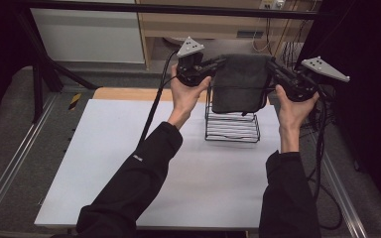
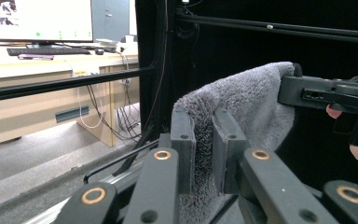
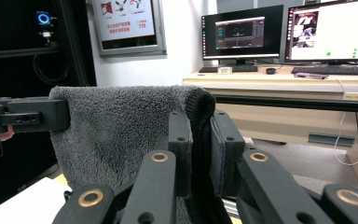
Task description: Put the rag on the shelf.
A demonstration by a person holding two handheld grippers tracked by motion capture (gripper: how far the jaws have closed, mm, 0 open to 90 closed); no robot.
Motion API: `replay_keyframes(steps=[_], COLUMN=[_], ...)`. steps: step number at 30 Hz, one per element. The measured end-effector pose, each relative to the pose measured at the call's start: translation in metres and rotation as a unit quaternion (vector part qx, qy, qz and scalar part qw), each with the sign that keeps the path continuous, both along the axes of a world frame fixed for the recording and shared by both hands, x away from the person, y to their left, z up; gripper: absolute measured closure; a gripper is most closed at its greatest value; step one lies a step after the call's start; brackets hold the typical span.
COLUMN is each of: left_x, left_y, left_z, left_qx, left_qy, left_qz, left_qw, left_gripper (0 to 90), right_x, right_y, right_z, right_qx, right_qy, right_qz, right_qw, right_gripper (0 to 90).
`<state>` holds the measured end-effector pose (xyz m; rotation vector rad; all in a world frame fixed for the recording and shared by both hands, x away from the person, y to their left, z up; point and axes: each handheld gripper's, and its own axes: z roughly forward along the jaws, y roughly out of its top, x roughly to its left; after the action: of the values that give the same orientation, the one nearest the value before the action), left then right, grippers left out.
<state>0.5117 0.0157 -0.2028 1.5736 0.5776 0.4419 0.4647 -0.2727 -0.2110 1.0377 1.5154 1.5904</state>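
1. Two hands hold a grey towel point(image 1: 240, 82) up in the air. The left gripper point(image 1: 217, 63) has one top corner and the right gripper point(image 1: 272, 67) has the other top corner.

2. The jaws of the left gripper are pressed on the towel's edge, pinching the fluffy cloth between them, as the left gripper view shows point(image 2: 204, 140). The jaws of the right gripper pinch the other end the same way point(image 3: 200, 135).

3. The towel hangs just above a black wire rack point(image 1: 232, 126). The rack stands on the white desk point(image 1: 129, 163), near the far edge. The bottom of the towel dips over the top of the rack, but I cannot tell if it touches the wires.

4. I think the step now is carrying the towel, stretched out flat, over the rack.

5. The next move looks like this: both hands should go down together, slowly, so the towel lands on the rack. They need to stay level, or one side will slide off. The jaws should let go only when the rack holds the towel.

6. The towel is dark grey, soft and fuzzy, like a bath cloth. It is folded over along the top, so it looks thick there. It hangs straight down, with a small loop at the bottom edge.
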Motion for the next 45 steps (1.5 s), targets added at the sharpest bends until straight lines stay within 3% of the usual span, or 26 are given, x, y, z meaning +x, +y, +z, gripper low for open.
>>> replay_keyframes(steps=[17,27,35,38,40,45], left_x=[-0.018,-0.032,-0.037,-0.035,-0.032,-0.021], left_y=[0.001,0.002,0.011,0.023,0.028,0.025], left_z=[-0.01,-0.02,-0.021,-0.013,-0.007,-0.002], left_qx=[0.023,0.044,0.056,0.039,0.044,0.064], left_qy=[0.01,0.026,0.062,0.064,0.064,0.084], left_qz=[-0.024,-0.034,-0.045,-0.027,-0.008,-0.003], left_qw=[0.9994,0.9981,0.9955,0.9968,0.997,0.9944], left_gripper=[79.8,78.2,72.8,71.1,73.3,83.4], right_x=[-0.02,-0.031,-0.035,-0.036,-0.037,-0.037], right_y=[-0.007,-0.013,-0.015,-0.015,-0.015,-0.015], right_z=[-0.009,-0.022,-0.032,-0.033,-0.034,-0.036], right_qx=[-0.019,-0.022,-0.025,-0.03,-0.031,-0.033], right_qy=[0.002,0.025,0.034,0.034,0.035,0.032], right_qz=[0.019,0.046,0.064,0.065,0.066,0.067], right_qw=[0.9996,0.9984,0.997,0.9969,0.9967,0.9967], right_gripper=[80.7,80.4,80.2,80.2,80.1,79.9])
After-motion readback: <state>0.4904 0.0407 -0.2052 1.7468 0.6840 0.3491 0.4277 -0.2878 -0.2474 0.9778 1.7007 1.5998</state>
